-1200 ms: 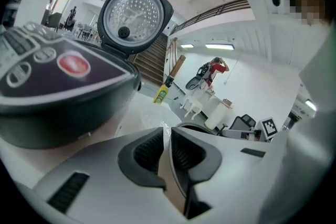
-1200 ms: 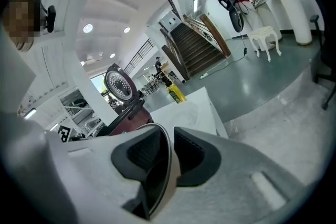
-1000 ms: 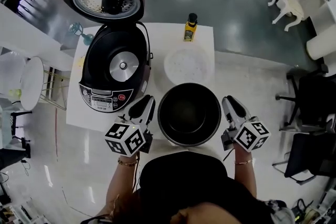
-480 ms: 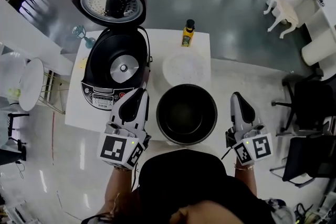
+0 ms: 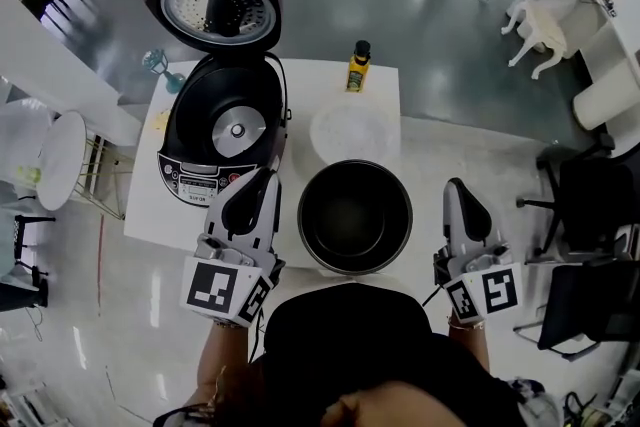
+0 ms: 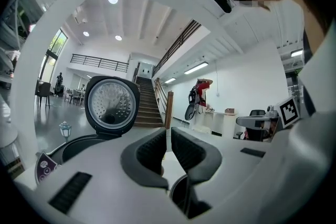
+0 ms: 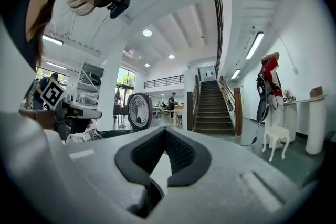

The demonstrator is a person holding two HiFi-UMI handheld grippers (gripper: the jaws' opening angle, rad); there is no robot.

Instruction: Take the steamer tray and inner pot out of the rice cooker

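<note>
The black inner pot [image 5: 355, 215] stands on the white table [image 5: 300, 80] near its front edge, with nothing gripping it. Behind it lies the pale round steamer tray [image 5: 350, 130]. The rice cooker [image 5: 225, 130] sits at the left with its lid [image 5: 213, 5] swung up and its well bare. My left gripper [image 5: 262, 180] hovers shut just left of the pot, holding nothing. My right gripper [image 5: 455, 187] hovers shut to the pot's right, clear of the rim, also holding nothing. In the left gripper view the shut gripper [image 6: 168, 131] faces the raised lid [image 6: 112, 105].
A yellow bottle with a black cap [image 5: 357, 65] stands at the table's back edge. Dark chairs [image 5: 590, 205] stand to the right, and a white round stool [image 5: 55, 155] to the left. A teal ornament [image 5: 160, 65] sits beyond the cooker.
Both grippers have lifted away from the pot's rim and rolled upright. The pot stays on the table.
</note>
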